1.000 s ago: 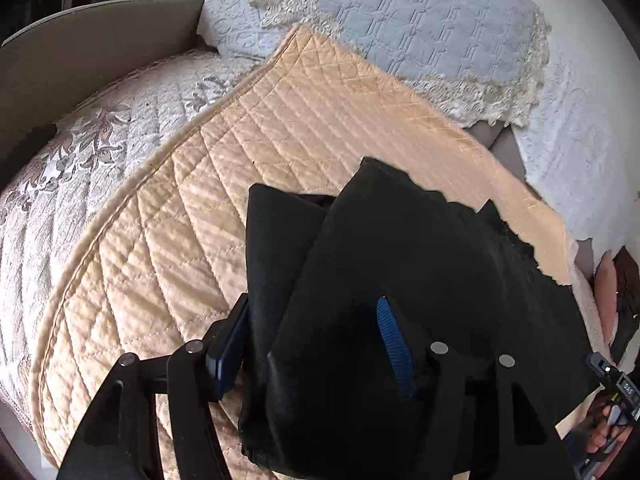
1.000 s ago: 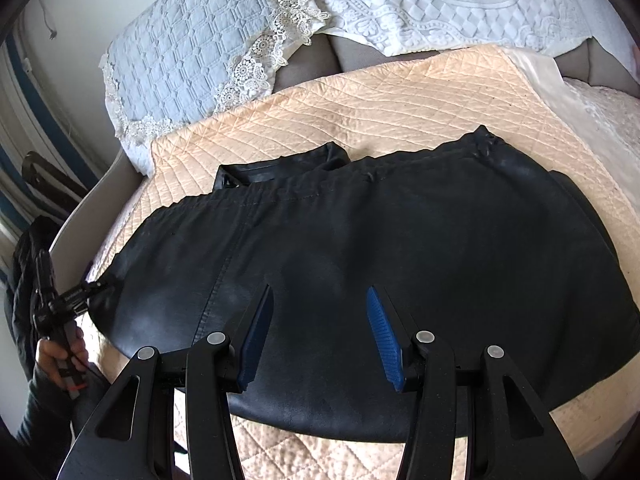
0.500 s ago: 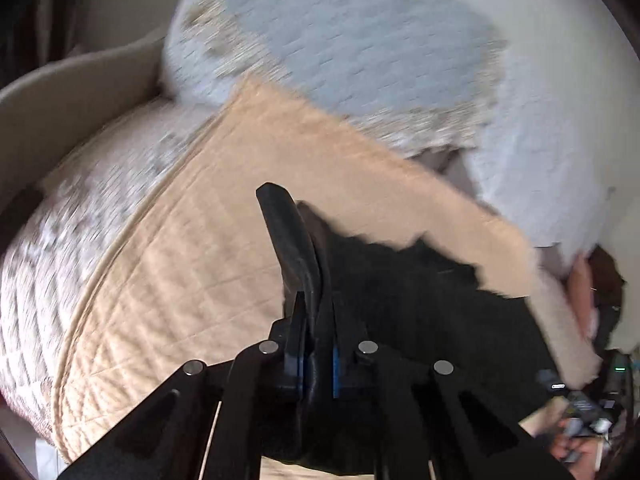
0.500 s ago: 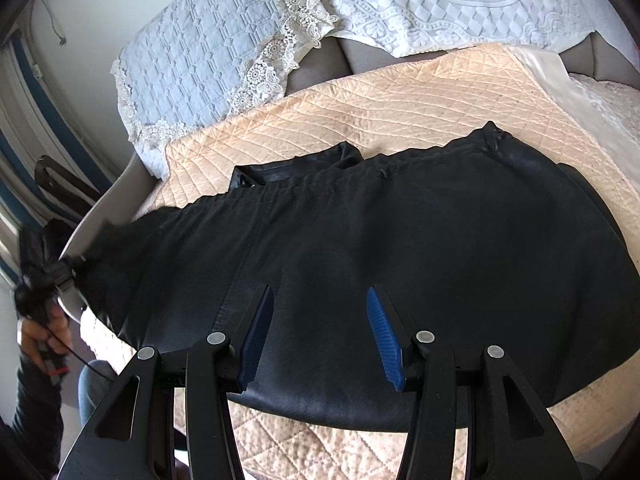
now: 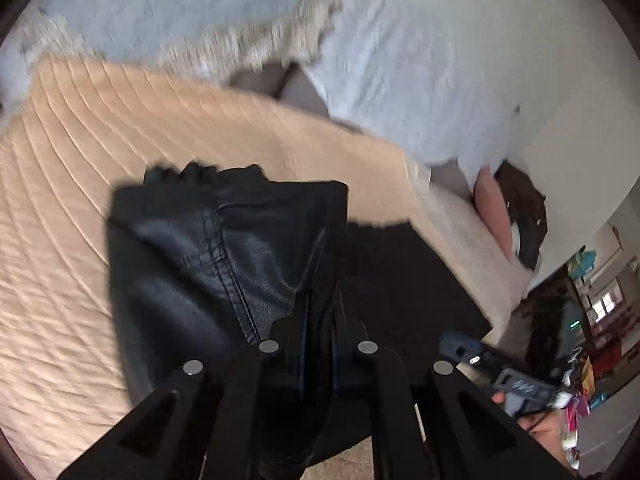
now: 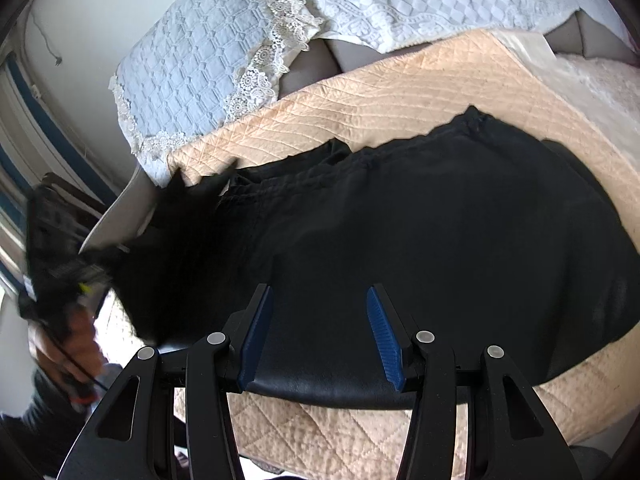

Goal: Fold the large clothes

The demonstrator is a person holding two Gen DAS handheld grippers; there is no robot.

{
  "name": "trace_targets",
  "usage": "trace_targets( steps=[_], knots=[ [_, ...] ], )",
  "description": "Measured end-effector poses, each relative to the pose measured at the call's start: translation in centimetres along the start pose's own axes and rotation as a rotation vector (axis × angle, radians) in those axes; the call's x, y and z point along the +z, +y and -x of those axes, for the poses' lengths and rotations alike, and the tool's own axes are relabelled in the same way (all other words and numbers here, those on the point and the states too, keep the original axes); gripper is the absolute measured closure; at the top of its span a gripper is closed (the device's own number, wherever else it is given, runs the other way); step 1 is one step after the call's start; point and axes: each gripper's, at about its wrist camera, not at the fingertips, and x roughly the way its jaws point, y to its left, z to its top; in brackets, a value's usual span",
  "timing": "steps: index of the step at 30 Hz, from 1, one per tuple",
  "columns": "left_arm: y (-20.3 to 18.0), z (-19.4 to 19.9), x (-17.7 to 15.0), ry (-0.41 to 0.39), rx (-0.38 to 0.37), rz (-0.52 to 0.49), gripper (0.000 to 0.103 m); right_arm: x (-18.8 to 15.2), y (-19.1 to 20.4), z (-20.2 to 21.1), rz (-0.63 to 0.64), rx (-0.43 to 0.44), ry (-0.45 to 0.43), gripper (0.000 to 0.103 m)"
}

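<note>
A black leather garment (image 6: 440,220) lies spread on a peach quilted mat (image 6: 400,92). My left gripper (image 5: 320,320) is shut on one end of the garment (image 5: 224,264) and holds that end raised above the mat, with the leather draped in folds ahead of the fingers. From the right wrist view that lifted end is a dark blur at the left, beside the left gripper (image 6: 60,276) and the hand holding it. My right gripper (image 6: 320,320) stands open over the garment's near edge, its blue pads apart and not pressing the leather.
Pale blue quilted cushion covers with lace trim (image 6: 200,60) and a white lace cover (image 6: 440,0) line the sofa back. A beige sofa arm (image 6: 120,216) is at the left. Dark and pink items (image 5: 520,208) lie at the sofa's far end, with cluttered shelves (image 5: 600,320) beyond.
The left gripper closed on the garment's end, then lifted it and swung it across toward the rest of the garment. The right gripper stayed open in place.
</note>
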Motion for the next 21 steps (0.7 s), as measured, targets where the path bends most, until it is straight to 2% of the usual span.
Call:
trace_targets(
  steps=[3, 4, 7, 11, 13, 16, 21],
  knots=[
    [-0.5, -2.5, -1.5, 0.067, -0.029, -0.012, 0.092, -0.2, -0.4, -0.2, -0.030, 0.027, 0.010, 0.053],
    [-1.0, -2.6, -1.8, 0.067, -0.034, -0.027, 0.086, -0.2, -0.5, -0.3, -0.042, 0.045, 0.014, 0.053],
    [-2.3, -1.4, -2.5, 0.078, -0.110, -0.069, 0.069, -0.2, -0.4, -0.8, -0.069, 0.101, 0.027, 0.053],
    [-2.4, 1.8, -2.7, 0.046, -0.166, -0.087, 0.068, 0.2, 0.4, -2.2, -0.095, 0.187, 0.053, 0.050],
    [-1.0, 3.7, -2.4, -0.008, -0.118, -0.068, 0.063, 0.5, 1.1, -3.1, -0.112, 0.239, 0.070, 0.049],
    [2.0, 5.4, -2.1, -0.068, -0.032, -0.022, 0.062, 0.9, 2.2, -5.0, -0.114, 0.292, 0.098, 0.048],
    [6.0, 4.5, -3.0, -0.046, 0.066, 0.041, 0.062, 1.7, 4.3, -9.2, -0.101, 0.296, 0.159, 0.048]
  ],
)
